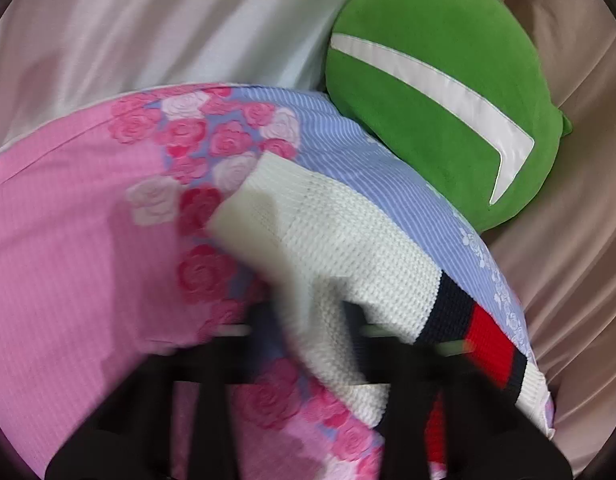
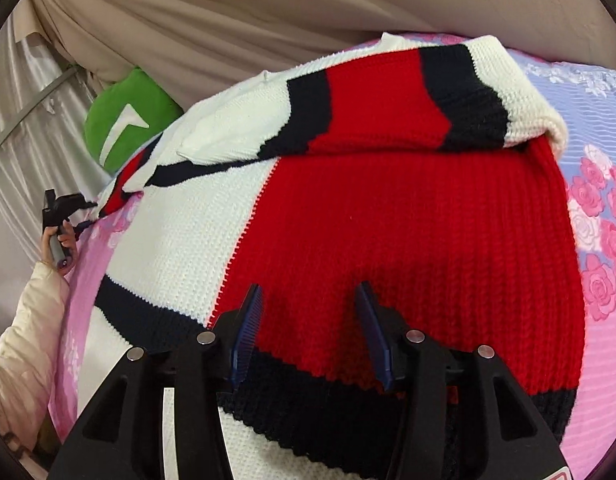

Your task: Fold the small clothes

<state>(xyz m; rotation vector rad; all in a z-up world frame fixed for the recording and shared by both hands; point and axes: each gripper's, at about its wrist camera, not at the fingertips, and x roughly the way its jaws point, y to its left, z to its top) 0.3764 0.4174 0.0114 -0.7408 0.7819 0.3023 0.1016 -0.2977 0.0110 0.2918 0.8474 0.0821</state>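
On the far left, right wrist view: we see the left gripper (image 2: 69,200) small at the sweater's edge, held by a hand (image 2: 61,240) with a cream padded sleeve (image 2: 31,320) below it; from this view we cannot tell how its jaws stand
Left gripper, own view: we find the left gripper (image 1: 303,320) blurred; its black fingers (image 1: 358,318) sit on either side of a raised fold of white knit, and they look clamped on it, though the blur keeps us from being sure
Sweater: we see the sweater (image 2: 348,220) spread on the bedspread (image 2: 600,280), white on the left, red in the middle, navy bands at the hem; a sleeve (image 2: 388,104) with navy, red and white bands lies folded across its upper part
Sweater, left wrist view: the sweater (image 1: 348,240) shows as white knit with a navy and red band at its right end, lying on the bedspread (image 1: 67,240)
Right gripper: the right gripper (image 2: 308,332) hangs over the red panel near the hem; its blue pads (image 2: 247,328) stand well apart, holding nothing
Cushion: a green cushion (image 1: 448,92) with a white stripe rests just beyond the sweater, touching the bedspread's edge; the same cushion (image 2: 123,120) shows at upper left in the right wrist view
Backdrop: beige draped cloth (image 2: 227,20) lies behind
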